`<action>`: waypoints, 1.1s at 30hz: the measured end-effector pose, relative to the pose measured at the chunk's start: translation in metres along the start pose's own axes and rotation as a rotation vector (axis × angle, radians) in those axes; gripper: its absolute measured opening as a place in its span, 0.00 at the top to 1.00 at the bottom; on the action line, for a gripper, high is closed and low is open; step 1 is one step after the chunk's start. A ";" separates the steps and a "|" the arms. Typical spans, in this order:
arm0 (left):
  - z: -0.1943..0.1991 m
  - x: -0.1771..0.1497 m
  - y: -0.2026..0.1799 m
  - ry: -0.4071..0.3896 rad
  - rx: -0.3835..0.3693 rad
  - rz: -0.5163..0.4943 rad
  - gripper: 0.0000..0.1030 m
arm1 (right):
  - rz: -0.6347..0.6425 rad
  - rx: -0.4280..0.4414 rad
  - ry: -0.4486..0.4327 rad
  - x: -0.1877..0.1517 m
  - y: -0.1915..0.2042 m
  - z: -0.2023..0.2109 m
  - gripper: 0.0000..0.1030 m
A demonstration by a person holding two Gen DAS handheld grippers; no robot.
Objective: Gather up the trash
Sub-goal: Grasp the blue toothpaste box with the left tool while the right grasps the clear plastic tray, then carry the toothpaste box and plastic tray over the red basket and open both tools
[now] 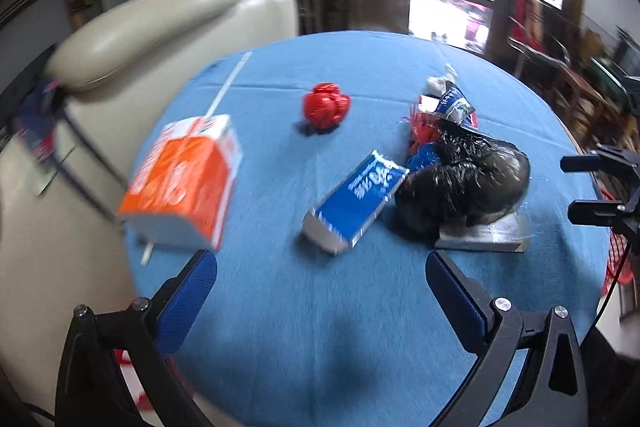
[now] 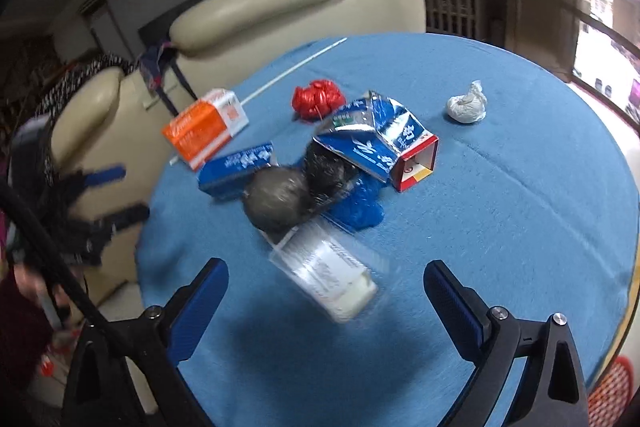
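Trash lies on a round table with a blue cloth (image 1: 320, 307) (image 2: 500, 227). An orange carton (image 1: 184, 183) (image 2: 206, 127) is at the left, a small blue carton (image 1: 354, 201) (image 2: 234, 169) lies on its side, and a red crumpled bag (image 1: 326, 105) (image 2: 318, 99) sits farther back. A black bag (image 1: 464, 183) (image 2: 280, 201) rests on a clear plastic box (image 1: 484, 237) (image 2: 328, 277). A torn blue carton (image 2: 376, 143) and a white wad (image 2: 466, 105) lie behind. My left gripper (image 1: 320, 291) is open short of the small blue carton. My right gripper (image 2: 326, 293) is open around the clear box's near end.
Cream leather chairs (image 1: 132, 39) (image 2: 280, 7) stand close behind the table's left edge. A white straw (image 1: 230, 85) (image 2: 292, 71) lies on the cloth. The right gripper's fingers (image 1: 592, 187) show at the right edge of the left wrist view. A red basket (image 2: 612, 391) sits on the floor.
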State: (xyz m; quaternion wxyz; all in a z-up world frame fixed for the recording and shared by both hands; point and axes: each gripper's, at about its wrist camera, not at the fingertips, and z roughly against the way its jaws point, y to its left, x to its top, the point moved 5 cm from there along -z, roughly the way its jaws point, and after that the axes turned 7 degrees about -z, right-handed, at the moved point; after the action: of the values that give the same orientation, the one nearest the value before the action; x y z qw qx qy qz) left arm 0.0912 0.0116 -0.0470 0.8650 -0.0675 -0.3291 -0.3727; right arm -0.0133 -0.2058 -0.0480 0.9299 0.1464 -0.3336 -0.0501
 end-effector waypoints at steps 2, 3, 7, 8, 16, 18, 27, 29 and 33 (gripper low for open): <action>-0.011 0.009 0.002 0.008 -0.063 -0.025 0.00 | 0.020 0.028 -0.001 0.002 -0.007 -0.003 0.03; -0.015 0.014 0.002 0.008 -0.096 -0.036 0.00 | 0.025 0.052 0.007 0.004 -0.009 -0.005 0.03; -0.033 0.031 -0.004 0.012 -0.181 -0.096 0.00 | 0.075 0.126 0.077 0.007 -0.005 -0.017 0.03; -0.039 0.034 -0.006 0.021 -0.206 -0.112 0.00 | 0.098 0.135 0.093 0.007 -0.002 -0.021 0.03; -0.083 0.041 -0.021 0.093 -0.195 -0.207 0.00 | 0.176 0.102 0.180 0.002 0.007 -0.053 0.26; -0.093 0.039 -0.021 0.113 -0.184 -0.204 0.16 | 0.156 0.126 0.175 0.001 0.008 -0.054 0.40; -0.078 0.021 -0.015 0.125 -0.209 -0.064 0.53 | 0.049 0.127 0.167 -0.007 0.003 -0.045 0.50; -0.064 0.016 -0.015 0.107 -0.193 -0.036 0.53 | 0.017 0.119 0.157 -0.013 -0.004 -0.038 0.50; -0.030 0.007 -0.024 0.054 -0.200 0.018 0.53 | -0.081 0.130 0.119 -0.028 -0.019 -0.015 0.51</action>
State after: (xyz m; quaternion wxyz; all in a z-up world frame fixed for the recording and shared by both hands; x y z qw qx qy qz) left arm 0.0935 -0.0207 -0.0694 0.8659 -0.1462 -0.2662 -0.3975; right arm -0.0250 -0.2146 -0.0820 0.9339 0.2224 -0.2739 -0.0572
